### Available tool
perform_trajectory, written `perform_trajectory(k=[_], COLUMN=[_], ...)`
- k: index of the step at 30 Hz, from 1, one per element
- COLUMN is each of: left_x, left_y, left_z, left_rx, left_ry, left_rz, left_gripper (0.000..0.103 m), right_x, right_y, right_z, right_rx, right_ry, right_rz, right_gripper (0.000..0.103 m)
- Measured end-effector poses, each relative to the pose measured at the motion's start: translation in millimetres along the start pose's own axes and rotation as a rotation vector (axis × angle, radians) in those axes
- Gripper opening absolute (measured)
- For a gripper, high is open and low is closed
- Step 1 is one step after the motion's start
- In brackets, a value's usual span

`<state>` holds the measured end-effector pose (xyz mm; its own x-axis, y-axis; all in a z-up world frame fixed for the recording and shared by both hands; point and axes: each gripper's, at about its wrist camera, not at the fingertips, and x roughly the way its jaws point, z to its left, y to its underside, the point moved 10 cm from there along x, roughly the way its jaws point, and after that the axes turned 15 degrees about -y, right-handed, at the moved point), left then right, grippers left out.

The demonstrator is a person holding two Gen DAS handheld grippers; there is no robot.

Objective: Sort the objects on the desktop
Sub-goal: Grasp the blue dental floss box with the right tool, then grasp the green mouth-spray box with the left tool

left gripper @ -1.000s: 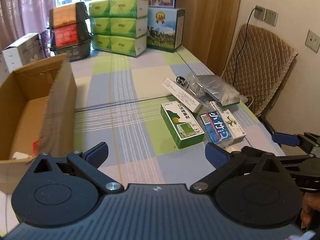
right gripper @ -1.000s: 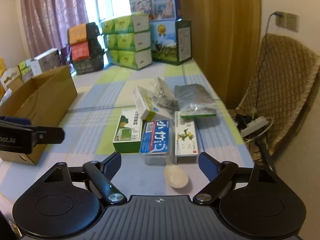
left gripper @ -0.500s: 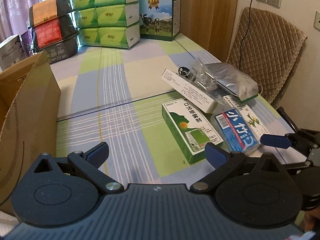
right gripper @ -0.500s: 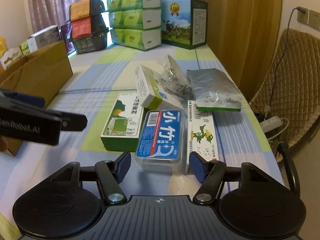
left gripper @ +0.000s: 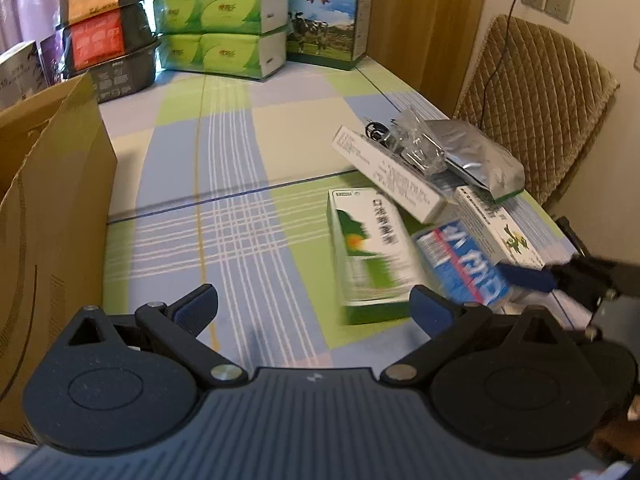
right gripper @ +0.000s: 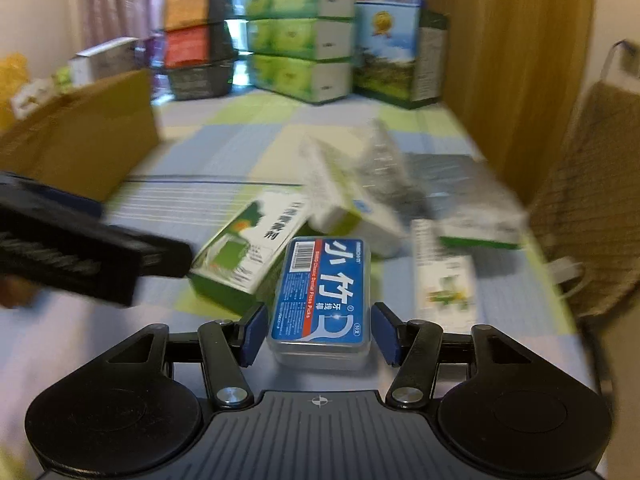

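A clear dental floss box with a blue label sits between the pads of my right gripper, which is shut on it. It stays sharp while the background is blurred. In the left wrist view the same floss box is blurred, with a blue pad of the right gripper against it. My left gripper is open and holds nothing, low over the checked cloth. Just ahead and to its right lies a green medicine box. An open cardboard box stands at the left.
Behind the floss box lie a long white box, a crumpled clear bag, a silver foil pouch and a white box with a plant picture. Tissue packs and a milk carton line the far edge. A padded chair stands at the right.
My right gripper moved forward onto the floss box and closed around it; the box now moves with it. The left gripper came lower and nearer the green box, still open.
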<state>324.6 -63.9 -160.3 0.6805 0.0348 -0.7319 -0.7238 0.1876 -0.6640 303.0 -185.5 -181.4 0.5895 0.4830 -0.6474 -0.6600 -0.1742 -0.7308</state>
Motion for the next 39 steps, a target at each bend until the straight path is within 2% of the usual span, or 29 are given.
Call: perform_trajectory(k=[3, 5, 12, 16, 18, 20, 23, 27, 32, 39], left_x=[2.1, 3.9, 23.2, 32.4, 38.5, 43.9, 47.6, 41.4, 20.7, -27.5], left_y=[-1.4, -2.4, -2.7, -5.6, -4.5, -1.8, 2.0, 6.5, 24.7, 60.6], left_z=[1.0, -0.9, -22.1, -31.4, -32.1, -31.5, -31.2, -31.1, -11.4, 24.6], left_rx=[-0.008, -0.002, 0.083, 0.109, 0.118, 0.118, 0.119, 0.126, 0.078, 0.067], left_ry=[0.011, 0.023, 0.053, 0.058, 0.053, 0.052, 0.057, 0.053, 0.021, -0.037], left_rz=[0.000, -0.008, 0.002, -0.007, -0.004, 0.013, 0.030, 0.046, 0.094, 0.071], left_gripper=[0.100, 0.093, 0.081, 0.080, 0.076, 0.064, 0.053, 0.051, 0.051, 0.051], right_x=[1.2, -2.0, -9.9, -10.9, -12.1, -13.3, -14.3, -14.9, -25.7, -43.3], right_y=[1.9, 2.4, 6.2, 7.5, 9.1, 10.3, 11.2, 12.2, 18.1, 30.8], right_z=[5.4, 1.4, 2.6, 2.9, 3.6, 3.8, 6.3, 11.6, 15.0, 34.5], right_rx=[0.008, 0.019, 0.012, 0.014, 0.011, 0.015, 0.013, -0.002, 0.026, 0.098], right_ry=[-0.013, 0.016, 0.036, 0.034, 0.037, 0.039, 0.039, 0.039, 0.021, -0.038], right_rz=[0.009, 0.004, 0.003, 0.007, 0.007, 0.007, 0.010, 0.011, 0.006, -0.001], right_gripper=[0.054, 0.054, 0.054, 0.054, 0.054, 0.054, 0.054, 0.054, 0.054, 0.054])
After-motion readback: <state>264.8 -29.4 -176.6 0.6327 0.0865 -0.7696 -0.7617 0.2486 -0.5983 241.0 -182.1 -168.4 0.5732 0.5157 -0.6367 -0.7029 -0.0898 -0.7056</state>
